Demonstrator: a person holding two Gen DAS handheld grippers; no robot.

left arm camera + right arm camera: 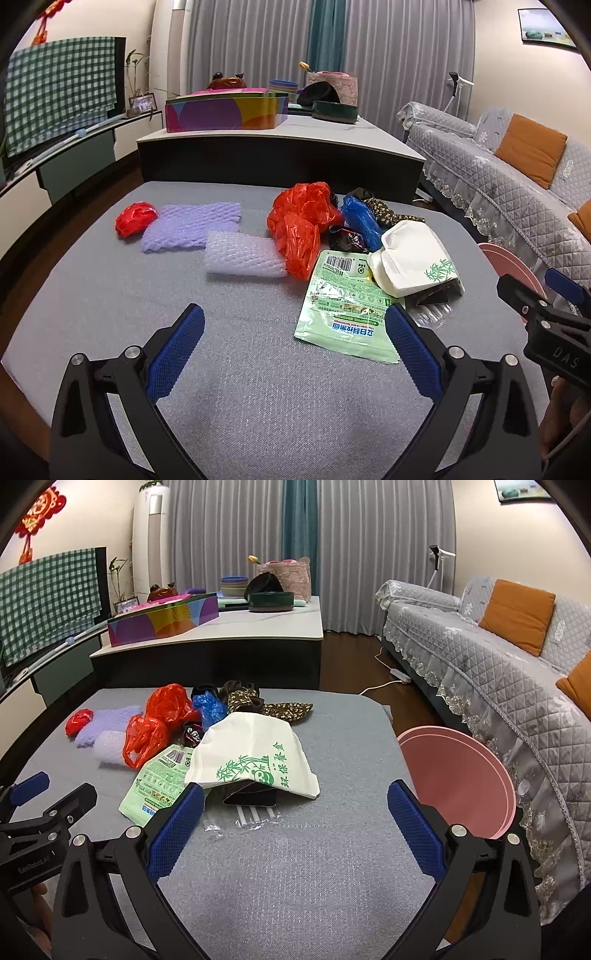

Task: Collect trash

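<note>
Trash lies on a grey mat [240, 387]: a red bag [303, 225], a small red wad [135, 218], purple foam net [192, 227], white foam net [242, 254], a green pouch [343, 306], a white paper bag [413, 258] with green bamboo print [255, 757], a blue bag [360, 219], floral cloth [273, 705] and clear plastic [243, 819]. A pink bin [458, 779] stands off the mat's right edge. My left gripper [295, 343] is open and empty, near the pouch. My right gripper [295, 819] is open and empty, in front of the paper bag.
A low table [280, 147] behind the mat carries a colourful box [225, 110] and bowls. A grey quilted sofa [498, 657] with orange cushions runs along the right. A TV stand with a checked cloth [59, 96] is on the left. A power strip [400, 675] lies on the floor.
</note>
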